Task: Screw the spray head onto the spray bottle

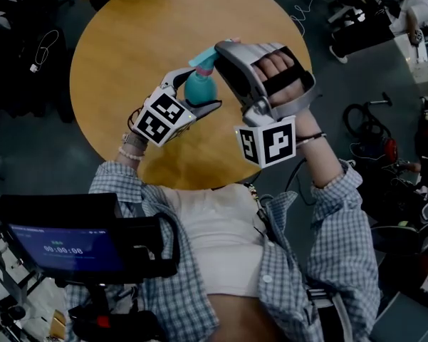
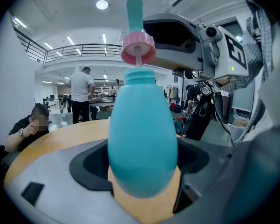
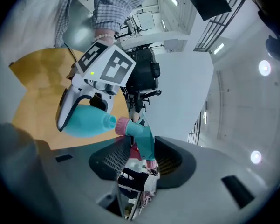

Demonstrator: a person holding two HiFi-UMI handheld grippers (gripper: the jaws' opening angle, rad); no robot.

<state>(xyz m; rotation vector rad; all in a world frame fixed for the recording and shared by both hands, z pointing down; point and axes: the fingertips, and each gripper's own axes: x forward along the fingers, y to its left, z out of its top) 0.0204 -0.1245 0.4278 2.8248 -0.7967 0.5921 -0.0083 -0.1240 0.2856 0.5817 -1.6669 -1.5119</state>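
A teal spray bottle [image 1: 198, 89] is held above the round wooden table [image 1: 128, 41], and my left gripper [image 1: 196, 100] is shut on its body. In the left gripper view the bottle [image 2: 142, 139] stands upright between the pads, with its open neck at the top. The spray head [image 2: 136, 41], teal with a pink collar, hangs just above that neck with its thin tube reaching into it. My right gripper [image 1: 218, 55] is shut on the spray head [image 3: 140, 136]. In the right gripper view the pink collar [image 3: 122, 125] sits a small gap from the bottle [image 3: 86, 120] mouth.
Someone sits at the table's far edge [image 2: 30, 125] and another person stands behind [image 2: 81, 94]. A dark screen on a stand [image 1: 64, 248] is at the lower left near my body. Cables and gear lie on the floor right of the table [image 1: 374, 127].
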